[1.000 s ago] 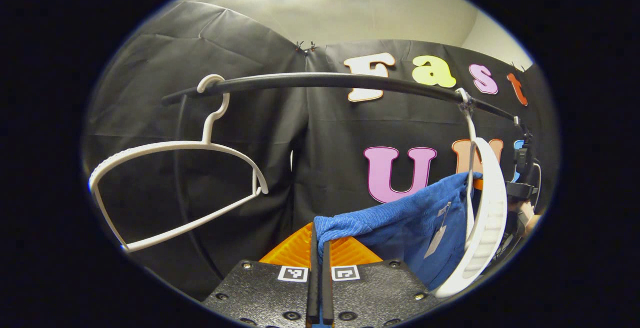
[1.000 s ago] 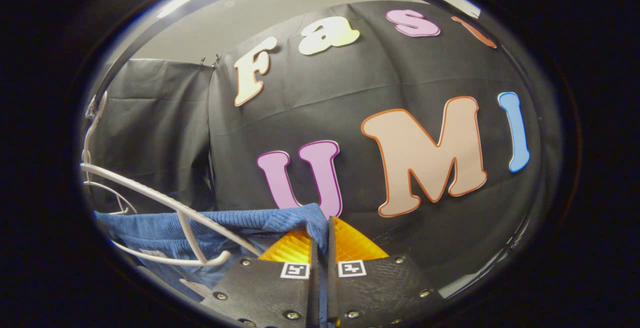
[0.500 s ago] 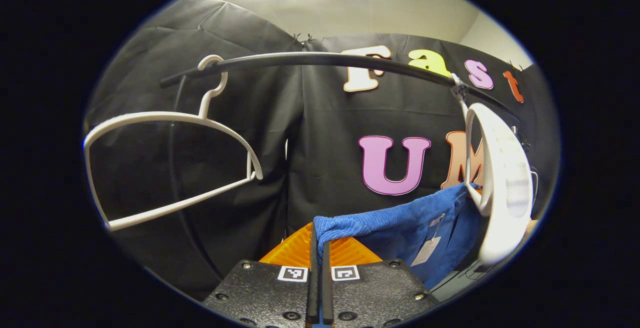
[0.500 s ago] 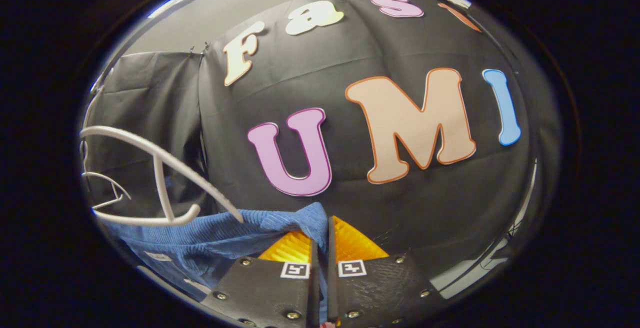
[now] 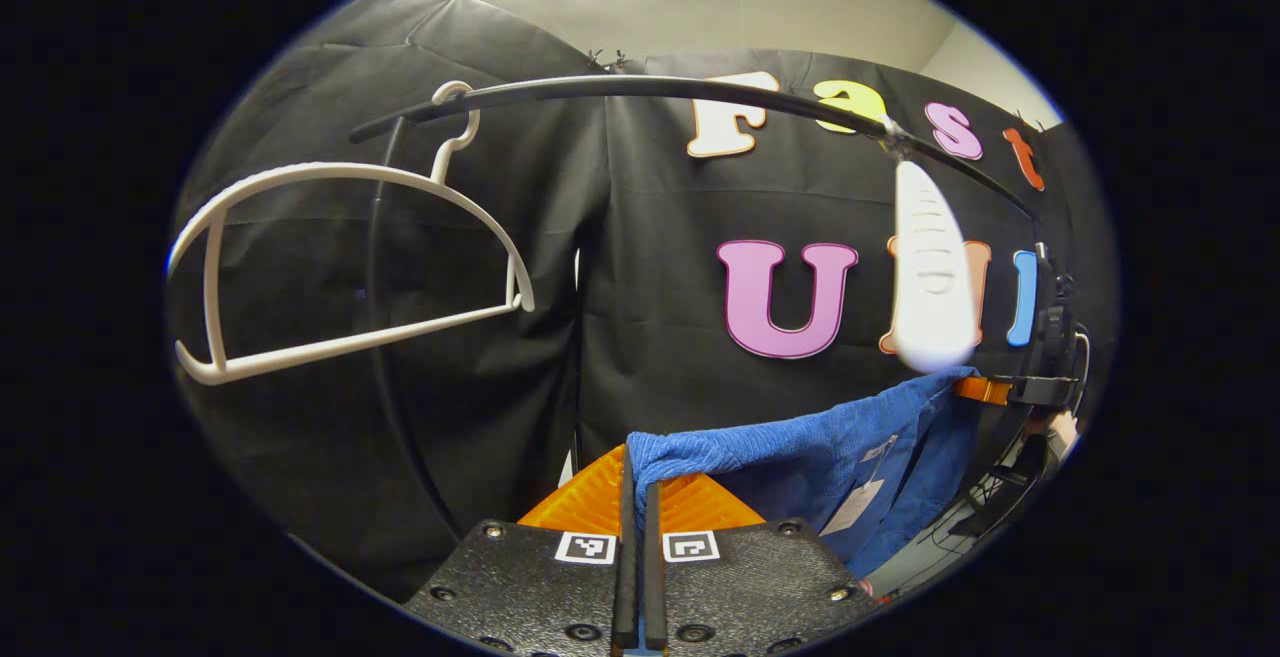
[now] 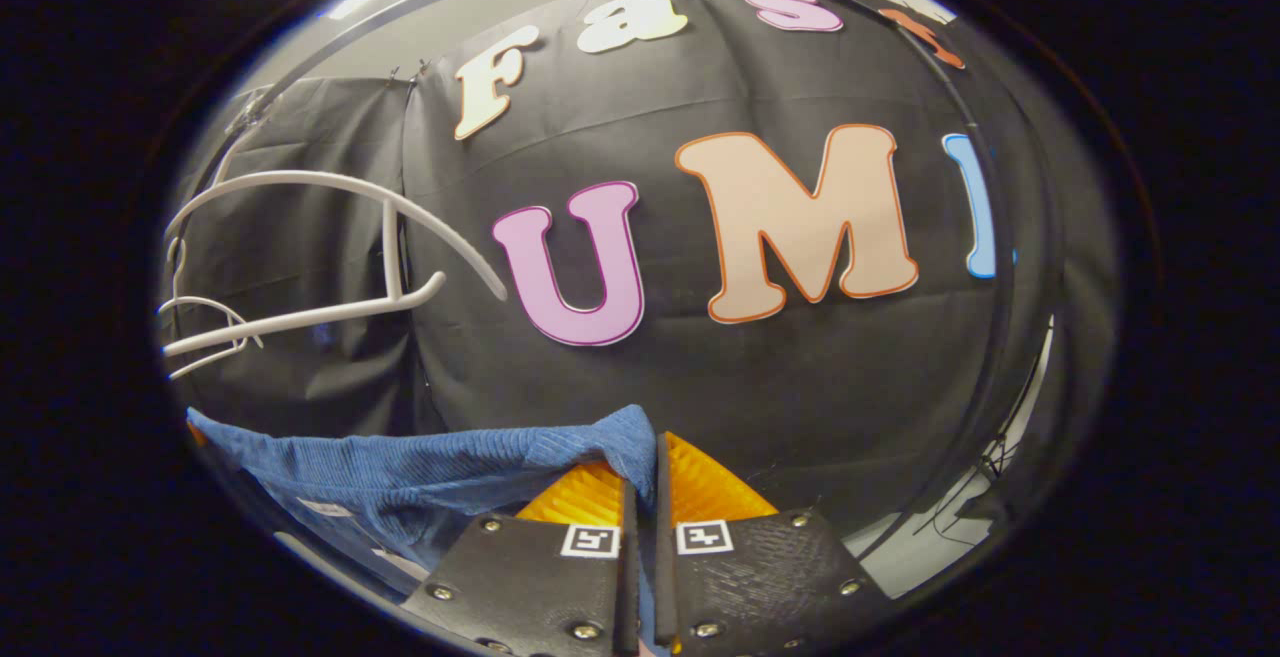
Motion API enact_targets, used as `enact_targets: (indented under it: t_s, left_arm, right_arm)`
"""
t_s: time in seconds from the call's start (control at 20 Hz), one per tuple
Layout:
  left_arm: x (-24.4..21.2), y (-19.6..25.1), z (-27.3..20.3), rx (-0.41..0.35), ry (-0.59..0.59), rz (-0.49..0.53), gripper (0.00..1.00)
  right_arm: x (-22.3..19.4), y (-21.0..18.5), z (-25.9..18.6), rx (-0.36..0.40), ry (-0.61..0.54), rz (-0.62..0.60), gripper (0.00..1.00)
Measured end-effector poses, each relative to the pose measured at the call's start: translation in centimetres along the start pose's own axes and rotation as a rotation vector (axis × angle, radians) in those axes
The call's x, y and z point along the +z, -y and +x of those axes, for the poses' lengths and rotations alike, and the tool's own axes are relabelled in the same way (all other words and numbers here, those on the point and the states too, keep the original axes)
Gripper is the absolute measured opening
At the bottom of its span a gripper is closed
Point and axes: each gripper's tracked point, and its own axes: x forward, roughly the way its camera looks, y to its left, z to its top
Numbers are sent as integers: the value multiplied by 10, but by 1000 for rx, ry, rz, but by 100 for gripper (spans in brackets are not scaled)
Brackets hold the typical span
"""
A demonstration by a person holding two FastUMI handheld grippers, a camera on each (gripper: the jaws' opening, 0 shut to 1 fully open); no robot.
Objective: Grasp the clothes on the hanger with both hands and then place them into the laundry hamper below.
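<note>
A blue ribbed garment (image 5: 800, 452) with a paper tag hangs stretched between my two grippers, clear of its hanger. My left gripper (image 5: 636, 482) is shut on one top corner of it. My right gripper (image 6: 640, 472) is shut on the other corner, the garment (image 6: 420, 457) running off to the left. In the left gripper view the right gripper (image 5: 990, 390) and the hand holding it show at the far right. A white hanger (image 5: 930, 267) swings bare on the black rail (image 5: 650, 89) above the garment.
A second bare white hanger (image 5: 330, 257) hangs at the left end of the rail. In the right gripper view both hangers (image 6: 330, 257) sit at the left and the rail's upright (image 6: 1000, 317) curves down the right. Black cloth walls close in behind.
The garment has come down off the right-hand hanger, which now swings free above it. Both grippers have lowered, still shut on the garment's corners.
</note>
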Motion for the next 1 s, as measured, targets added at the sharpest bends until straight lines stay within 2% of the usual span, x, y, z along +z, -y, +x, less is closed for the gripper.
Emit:
enact_targets:
  t_s: [0.2,0.4,0.7,1.0]
  left_arm:
    - [-14,15,-17,-19,-21,14,2]
    - [-29,47,-26,-75,-45,83,3]
    - [-34,130,-31,-244,-47,90,3]
    - [-10,212,-20,-409,9,71,4]
  right_arm:
    - [-7,16,-26,-28,-5,5,6]
    - [-10,23,-50,-33,-11,3,6]
    - [-10,14,-79,2,-7,-6,6]
    - [0,2,-104,52,19,-14,6]
